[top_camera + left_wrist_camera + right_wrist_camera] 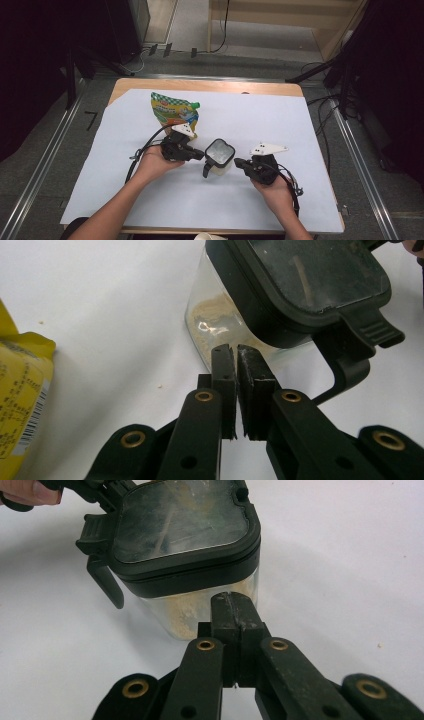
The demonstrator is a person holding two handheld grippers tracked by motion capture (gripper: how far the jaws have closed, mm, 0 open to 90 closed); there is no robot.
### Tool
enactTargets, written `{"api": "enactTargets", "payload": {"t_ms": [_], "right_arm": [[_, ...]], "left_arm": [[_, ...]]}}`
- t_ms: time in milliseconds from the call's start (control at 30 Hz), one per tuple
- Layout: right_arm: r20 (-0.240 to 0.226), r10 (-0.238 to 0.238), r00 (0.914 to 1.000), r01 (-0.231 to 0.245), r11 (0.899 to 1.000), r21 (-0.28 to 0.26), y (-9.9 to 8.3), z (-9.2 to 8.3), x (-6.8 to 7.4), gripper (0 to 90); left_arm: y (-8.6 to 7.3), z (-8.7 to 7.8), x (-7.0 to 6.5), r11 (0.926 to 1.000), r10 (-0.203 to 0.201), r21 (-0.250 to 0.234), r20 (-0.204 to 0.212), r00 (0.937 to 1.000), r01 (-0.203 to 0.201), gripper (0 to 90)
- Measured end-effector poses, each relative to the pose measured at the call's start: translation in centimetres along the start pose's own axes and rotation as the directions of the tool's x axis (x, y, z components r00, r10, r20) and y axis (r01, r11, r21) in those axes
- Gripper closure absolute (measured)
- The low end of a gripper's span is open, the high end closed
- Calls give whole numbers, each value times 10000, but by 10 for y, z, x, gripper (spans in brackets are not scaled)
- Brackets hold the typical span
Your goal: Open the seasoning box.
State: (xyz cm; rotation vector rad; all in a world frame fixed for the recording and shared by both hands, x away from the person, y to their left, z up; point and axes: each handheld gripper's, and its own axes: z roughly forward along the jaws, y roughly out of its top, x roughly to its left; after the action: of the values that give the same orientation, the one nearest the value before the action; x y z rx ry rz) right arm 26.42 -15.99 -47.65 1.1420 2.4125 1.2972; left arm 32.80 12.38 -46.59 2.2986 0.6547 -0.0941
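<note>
Landmark: clear jar (219, 156) with black lid (180, 520), standing on the white sheet (280, 125) over the tabletop (200, 85), pale powder inside, black latch hanging at its near-left corner.

Right hand-held gripper (239, 163): just right of the jar, jaws pressed together, empty, tips at the jar's glass wall; touching or just short could not be told. Held by the right hand (272, 187).

Left hand-held gripper (200, 155): just left of the jar, jaws nearly together with a thin slit, empty, tips near the jar's lower wall. Held by the left hand (152, 162).

Green and yellow pouch (175, 112): beyond the jar, to its far left, lying flat on the sheet.
</note>
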Motion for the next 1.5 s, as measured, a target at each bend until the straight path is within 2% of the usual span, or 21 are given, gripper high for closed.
{"api": "enactTargets", "payload": {"t_ms": [267,400,467,767,1033,1200,1367,1500], "right_arm": [[36,-13,10000,13,10000,85,1,2,0,900],[95,86,9999,-87,9999,123,1,1,-2,900],[102,217,9997,-218,9997,88,1,1,-3,900],[391,404,9984,-405,9992,19,3,4,-11,900],[732,721,9947,-715,9974,-104,6,10,-16,900],[536,710,9960,-706,9975,-97,7,11,-21,900],[451,593,9972,-592,9982,-32,7,1,-18,900],[430,552,9976,-550,9985,-66,3,-13,-14,900]], "left_arm": [[1,1,-5,9998,-15,-190,333,9994,22,874],[1,2,-7,9998,7,-183,422,9991,0,875],[0,3,-7,9998,-38,-211,592,9982,50,874],[2,7,-16,9996,282,-27,737,9969,-280,872],[4,14,-24,9991,426,-46,1044,9936,-423,857],[4,14,-25,9989,476,-22,1135,9924,-476,844],[4,7,-23,9988,479,-156,1147,9922,-464,777],[2,0,-18,9982,546,-326,1105,9924,-513,637]]}}
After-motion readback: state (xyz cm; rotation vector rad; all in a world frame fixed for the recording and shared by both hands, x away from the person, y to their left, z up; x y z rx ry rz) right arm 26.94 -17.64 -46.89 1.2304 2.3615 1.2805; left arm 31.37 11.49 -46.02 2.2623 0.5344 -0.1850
